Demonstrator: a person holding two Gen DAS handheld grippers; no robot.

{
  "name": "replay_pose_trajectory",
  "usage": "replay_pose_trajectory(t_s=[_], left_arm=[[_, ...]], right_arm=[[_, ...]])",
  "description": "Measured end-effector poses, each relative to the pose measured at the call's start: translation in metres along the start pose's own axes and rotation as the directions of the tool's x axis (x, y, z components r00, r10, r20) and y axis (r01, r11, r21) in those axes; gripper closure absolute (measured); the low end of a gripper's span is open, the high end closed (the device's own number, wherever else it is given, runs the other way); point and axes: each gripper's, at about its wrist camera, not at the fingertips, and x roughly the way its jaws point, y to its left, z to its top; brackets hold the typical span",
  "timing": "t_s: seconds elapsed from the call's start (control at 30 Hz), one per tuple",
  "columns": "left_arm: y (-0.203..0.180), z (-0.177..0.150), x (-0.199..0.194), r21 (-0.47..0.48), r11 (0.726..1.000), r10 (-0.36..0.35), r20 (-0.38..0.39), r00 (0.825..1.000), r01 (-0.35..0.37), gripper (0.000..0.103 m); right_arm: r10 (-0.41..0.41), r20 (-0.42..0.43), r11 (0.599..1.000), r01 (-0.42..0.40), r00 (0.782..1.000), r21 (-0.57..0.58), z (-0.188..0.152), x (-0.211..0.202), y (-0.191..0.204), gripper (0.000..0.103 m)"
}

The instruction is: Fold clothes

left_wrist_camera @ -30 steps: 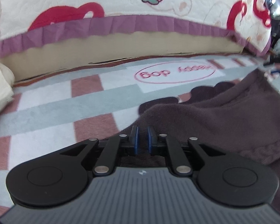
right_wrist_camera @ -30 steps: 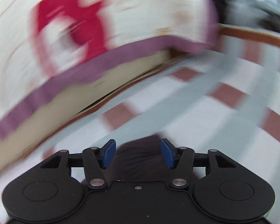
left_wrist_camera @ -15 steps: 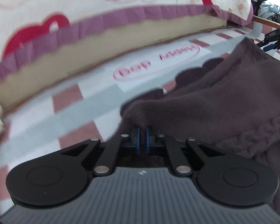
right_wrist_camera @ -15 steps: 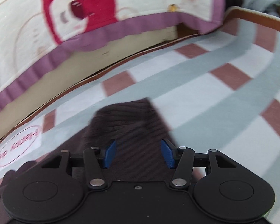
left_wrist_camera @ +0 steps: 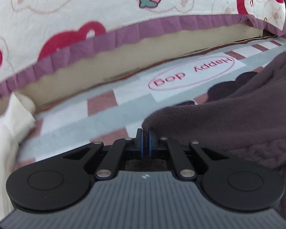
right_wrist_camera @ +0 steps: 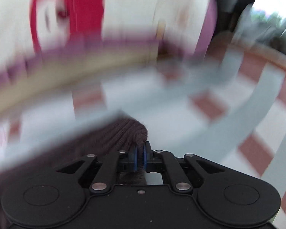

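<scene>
Sweater point(left_wrist_camera: 238, 118), dark brown knit, now pinched at two corners. My left claw point(left_wrist_camera: 145, 143) is clamped on a fold of its near edge, as it was half a second ago. My right claw point(right_wrist_camera: 140, 157), which stood wide open over a ribbed corner half a second ago, is closing, and that ribbed corner point(right_wrist_camera: 135, 131) now bunches between its blue pads point(right_wrist_camera: 135, 157). The rest of the garment lies spread on the checked rug point(left_wrist_camera: 112, 103) of pink, grey and white squares, its scalloped hem near the oval "Happy dog" label point(left_wrist_camera: 191, 74). Beyond the rug hangs a strawberry-print bedcover point(left_wrist_camera: 143, 9) with a purple frill. With both corners secured, I judge the sweater ready to be lifted and drawn over for a fold.
</scene>
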Motion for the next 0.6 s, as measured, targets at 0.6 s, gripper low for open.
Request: replay_pose_trajectory(t_s=[0.6], left_arm=[[0.024, -0.015, -0.012, -0.117, 0.978, -0.189, -0.148, 0.971, 0.173, 0.085]], right_arm=[[0.640, -0.256, 0.635, -0.686, 0.725, -0.355, -0.033, -0.095, 0.284, 0.061]])
